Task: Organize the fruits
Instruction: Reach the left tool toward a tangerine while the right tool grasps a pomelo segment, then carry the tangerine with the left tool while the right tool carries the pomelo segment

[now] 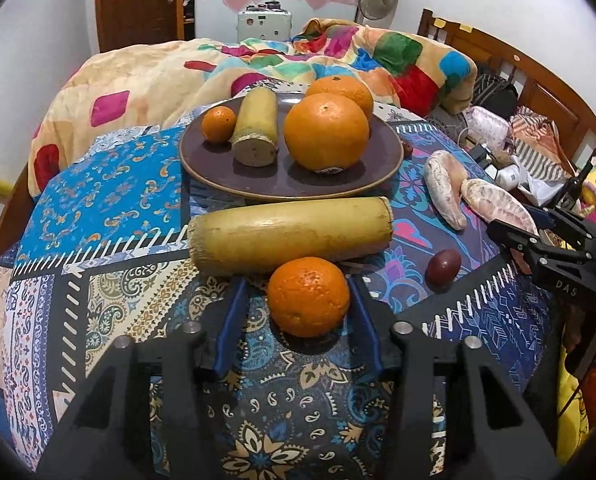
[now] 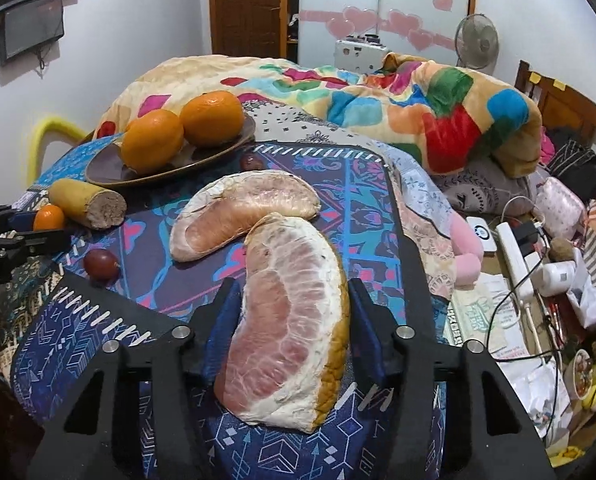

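Observation:
A small orange (image 1: 308, 297) lies on the patterned cloth between the blue pads of my left gripper (image 1: 298, 284). The right pad is at its skin and a strip of cloth shows at the left pad, so the jaws stand open. A long yellow stalk piece (image 1: 290, 236) lies just beyond it. My right gripper (image 2: 293, 286) is shut on a peeled pomelo wedge (image 2: 290, 320) that rests on the cloth, with a second wedge (image 2: 242, 212) touching its far end. The brown plate (image 1: 226, 176) holds two big oranges (image 1: 325, 132), a small one and a short stalk piece (image 1: 256, 128).
A dark red round fruit (image 1: 442, 266) sits on the cloth between the two grippers. A colourful blanket (image 1: 397, 60) is heaped behind the plate. Cables, a power strip (image 2: 513, 256) and clutter fill the right side beside the wooden bed frame.

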Action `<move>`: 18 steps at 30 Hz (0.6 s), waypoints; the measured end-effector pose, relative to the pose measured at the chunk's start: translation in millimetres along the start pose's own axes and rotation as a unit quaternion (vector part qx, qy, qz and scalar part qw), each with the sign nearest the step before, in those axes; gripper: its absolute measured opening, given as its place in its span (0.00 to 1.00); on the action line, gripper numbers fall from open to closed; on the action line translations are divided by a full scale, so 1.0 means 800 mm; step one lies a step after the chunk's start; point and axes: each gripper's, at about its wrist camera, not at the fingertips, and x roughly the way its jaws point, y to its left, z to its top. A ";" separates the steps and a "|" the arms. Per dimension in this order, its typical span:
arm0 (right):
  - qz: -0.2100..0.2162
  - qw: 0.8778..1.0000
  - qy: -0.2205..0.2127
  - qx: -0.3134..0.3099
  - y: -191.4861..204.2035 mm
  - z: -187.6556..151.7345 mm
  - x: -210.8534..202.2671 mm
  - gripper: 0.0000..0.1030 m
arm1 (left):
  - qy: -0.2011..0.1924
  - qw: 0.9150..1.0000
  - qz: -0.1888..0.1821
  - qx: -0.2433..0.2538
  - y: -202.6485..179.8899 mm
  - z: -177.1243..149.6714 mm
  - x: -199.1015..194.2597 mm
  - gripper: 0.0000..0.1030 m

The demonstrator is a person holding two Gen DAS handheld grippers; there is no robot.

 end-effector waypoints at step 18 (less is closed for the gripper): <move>0.024 0.999 -0.023 0.021 0.017 0.008 -0.034 0.44 | -0.026 1.000 -0.010 -0.005 0.010 -0.010 -0.037 0.36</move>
